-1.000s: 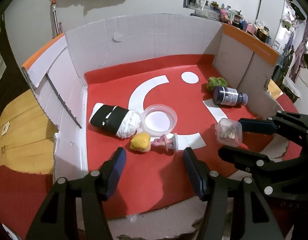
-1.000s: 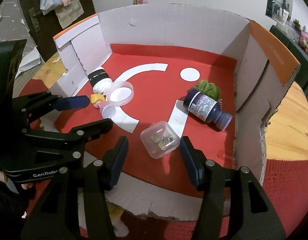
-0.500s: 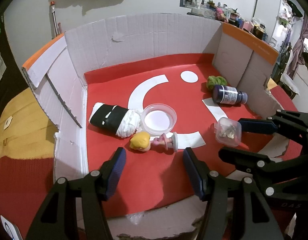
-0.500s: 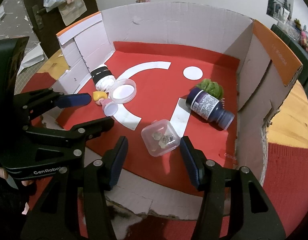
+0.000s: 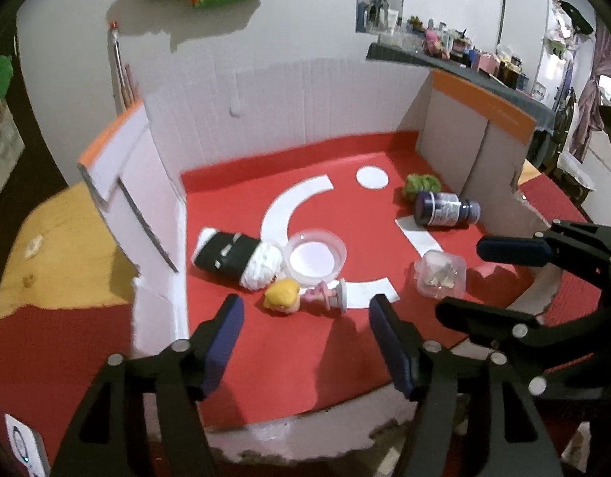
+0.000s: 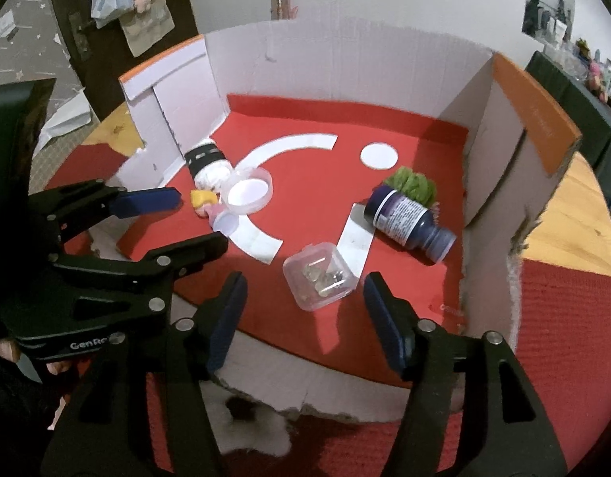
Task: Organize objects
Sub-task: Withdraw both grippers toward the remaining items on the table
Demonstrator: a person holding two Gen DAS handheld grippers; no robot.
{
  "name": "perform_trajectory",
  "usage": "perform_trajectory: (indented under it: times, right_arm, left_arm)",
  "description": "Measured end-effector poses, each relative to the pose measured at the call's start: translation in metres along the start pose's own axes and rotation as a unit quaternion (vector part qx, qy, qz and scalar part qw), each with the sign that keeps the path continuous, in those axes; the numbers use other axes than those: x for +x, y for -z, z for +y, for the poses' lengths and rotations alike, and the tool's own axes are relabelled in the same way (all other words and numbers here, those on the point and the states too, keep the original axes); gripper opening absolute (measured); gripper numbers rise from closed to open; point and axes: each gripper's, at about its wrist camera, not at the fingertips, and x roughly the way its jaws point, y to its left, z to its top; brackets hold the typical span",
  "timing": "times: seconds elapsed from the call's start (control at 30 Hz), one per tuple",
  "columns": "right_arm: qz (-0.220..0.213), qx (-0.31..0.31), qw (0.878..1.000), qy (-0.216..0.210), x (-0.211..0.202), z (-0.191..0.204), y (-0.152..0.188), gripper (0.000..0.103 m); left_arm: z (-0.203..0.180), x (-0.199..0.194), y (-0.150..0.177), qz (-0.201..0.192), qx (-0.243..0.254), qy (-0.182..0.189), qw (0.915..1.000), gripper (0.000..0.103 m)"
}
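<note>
Red matting lines a cardboard box (image 5: 297, 103) holding scattered objects. Left tongs (image 5: 303, 332), released and just widened, hover just short of a small blond doll (image 5: 301, 296) lying on its side. Right tongs (image 6: 305, 314), likewise just widened and gripping nothing, frame a clear plastic container (image 6: 319, 280) lying just ahead.

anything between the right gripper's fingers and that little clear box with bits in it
Nothing: in the right wrist view only bare red mat separates the open right gripper from the clear box.
</note>
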Motion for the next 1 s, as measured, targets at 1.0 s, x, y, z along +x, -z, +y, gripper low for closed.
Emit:
perform_trajectory:
  times: [1.0]
  right_arm:
    - [-0.05,-0.002,0.999,0.001,-0.057,0.016,0.036,0.081]
  left_arm:
    - [0.0,-0.048,0.019,-0.041,-0.003,-0.003,0.9991,0.091]
